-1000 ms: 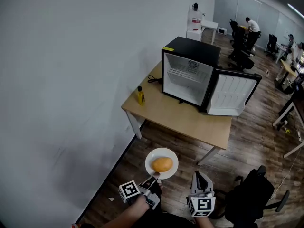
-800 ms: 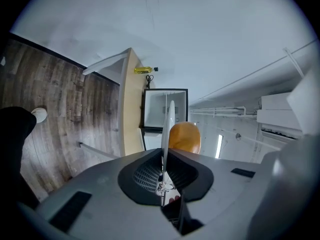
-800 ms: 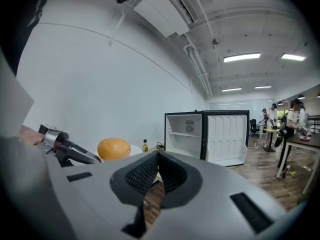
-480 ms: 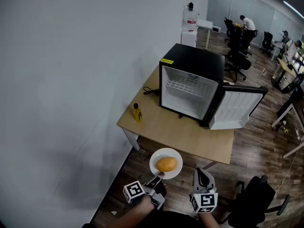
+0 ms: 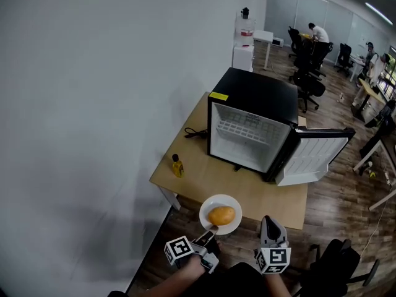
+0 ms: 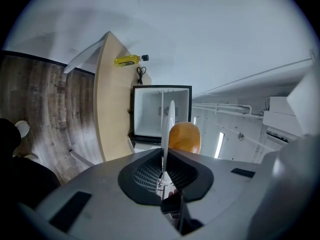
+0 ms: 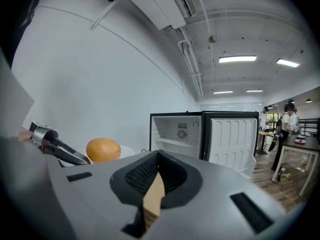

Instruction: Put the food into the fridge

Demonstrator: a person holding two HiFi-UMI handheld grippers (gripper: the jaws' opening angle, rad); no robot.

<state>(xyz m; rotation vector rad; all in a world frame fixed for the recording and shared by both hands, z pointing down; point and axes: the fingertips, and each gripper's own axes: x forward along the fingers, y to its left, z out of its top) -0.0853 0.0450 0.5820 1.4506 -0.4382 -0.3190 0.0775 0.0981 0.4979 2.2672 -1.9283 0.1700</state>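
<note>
Left claw clamped on plate rim; right claw closed, empty.

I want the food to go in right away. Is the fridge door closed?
No, the door of the mini fridge stands swung wide open, showing the white inside and its wire shelf.

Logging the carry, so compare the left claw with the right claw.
The left claw is shut on the rim of the plate, carrying the food; the right claw is shut on nothing. The left claw is rolled on its side, so its view shows the table upended; the right claw is level. Both face the open fridge.
</note>
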